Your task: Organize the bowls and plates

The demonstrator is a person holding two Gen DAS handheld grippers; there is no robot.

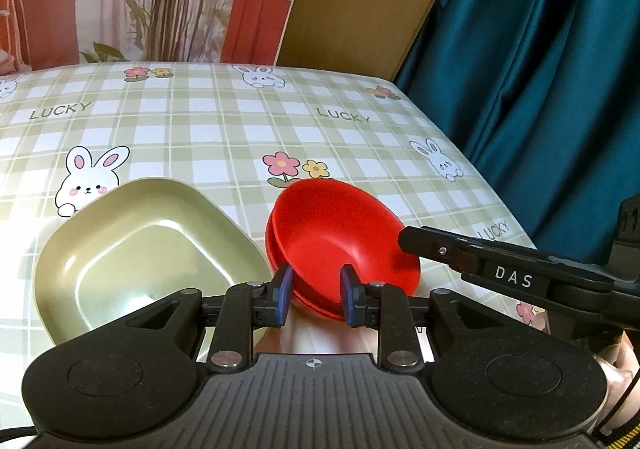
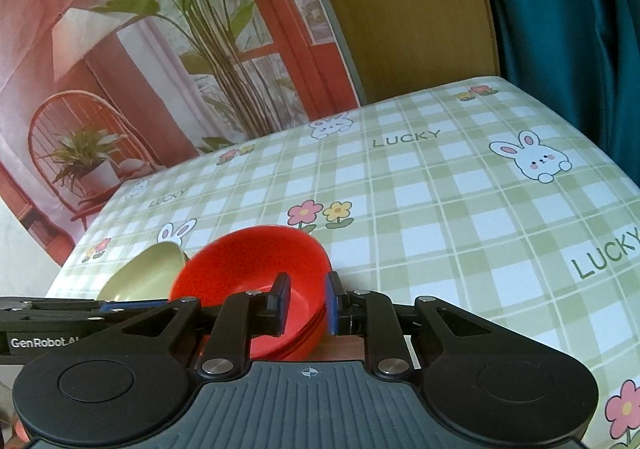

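Note:
A stack of red bowls [image 1: 340,241] sits near the table's front edge, beside a pale green square plate [image 1: 140,249] on its left. My left gripper [image 1: 316,295] straddles the stack's near-left rim. One blue pad is outside the wall and the other over the inside, with a gap showing, so it is open. My right gripper [image 2: 306,303] holds the red bowls [image 2: 252,269] at their right rim, one pad inside and one against the outer wall. Its finger [image 1: 412,239] touches the rim in the left wrist view. The green plate [image 2: 140,273] is partly hidden behind the bowls.
The checked tablecloth [image 1: 240,129] with rabbits and flowers covers the table. A teal curtain [image 1: 540,69] hangs along the right side. A printed backdrop [image 2: 140,69] and a brown board [image 2: 400,9] stand behind the far edge.

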